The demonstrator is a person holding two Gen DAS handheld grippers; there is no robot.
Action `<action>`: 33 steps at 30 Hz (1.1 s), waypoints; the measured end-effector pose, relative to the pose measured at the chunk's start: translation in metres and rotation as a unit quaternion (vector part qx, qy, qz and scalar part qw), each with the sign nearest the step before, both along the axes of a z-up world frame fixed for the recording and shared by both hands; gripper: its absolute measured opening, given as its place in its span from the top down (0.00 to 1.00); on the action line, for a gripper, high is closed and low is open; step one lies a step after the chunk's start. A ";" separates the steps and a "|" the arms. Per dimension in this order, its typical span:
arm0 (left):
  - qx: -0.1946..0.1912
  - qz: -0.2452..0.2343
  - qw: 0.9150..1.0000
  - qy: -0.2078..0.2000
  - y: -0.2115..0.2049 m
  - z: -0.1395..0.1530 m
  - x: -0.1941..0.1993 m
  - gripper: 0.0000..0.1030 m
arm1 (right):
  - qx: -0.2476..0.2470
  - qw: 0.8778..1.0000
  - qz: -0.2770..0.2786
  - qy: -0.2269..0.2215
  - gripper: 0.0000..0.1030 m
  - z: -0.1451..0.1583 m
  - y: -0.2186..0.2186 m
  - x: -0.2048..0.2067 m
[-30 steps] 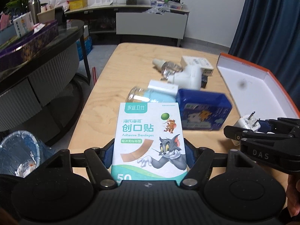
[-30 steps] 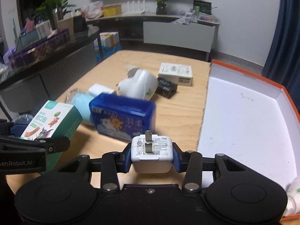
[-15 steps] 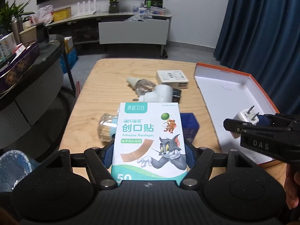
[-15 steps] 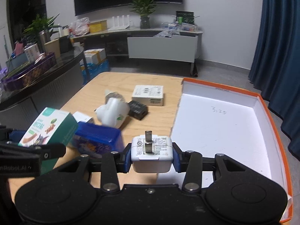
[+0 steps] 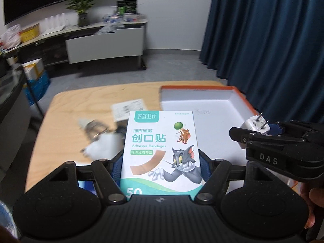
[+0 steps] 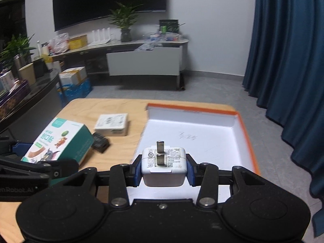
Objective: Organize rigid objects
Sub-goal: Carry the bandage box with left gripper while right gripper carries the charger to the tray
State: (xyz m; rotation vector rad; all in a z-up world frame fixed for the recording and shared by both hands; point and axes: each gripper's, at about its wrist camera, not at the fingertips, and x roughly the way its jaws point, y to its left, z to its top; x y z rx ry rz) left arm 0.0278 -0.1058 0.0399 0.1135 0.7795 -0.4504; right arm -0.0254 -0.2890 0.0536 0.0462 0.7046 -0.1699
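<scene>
My left gripper (image 5: 161,167) is shut on a white and teal adhesive bandage box (image 5: 160,151), held above the wooden table (image 5: 81,101). The box also shows at the left of the right wrist view (image 6: 58,139). My right gripper (image 6: 163,169) is shut on a white plug charger (image 6: 164,166), prongs up, over the near left part of the white tray with an orange rim (image 6: 202,135). The charger (image 5: 254,124) and right gripper (image 5: 269,129) also show at the right of the left wrist view, over the tray (image 5: 202,103).
On the table left of the tray lie a white carton (image 6: 112,124), a small black block (image 6: 100,142) and a blurred white device (image 5: 101,141). A blue box edge (image 5: 87,186) shows under my left gripper. A cabinet and blue curtain stand behind.
Both grippers have risen and moved right toward the tray, still holding their objects. The charger now hangs over the tray; the clutter on the table has dropped away to the left.
</scene>
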 end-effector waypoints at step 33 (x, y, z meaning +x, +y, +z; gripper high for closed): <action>0.014 -0.026 0.999 0.020 -0.082 -0.025 0.049 0.30 | -0.005 0.998 -0.059 0.027 0.50 -0.018 -0.085 0.058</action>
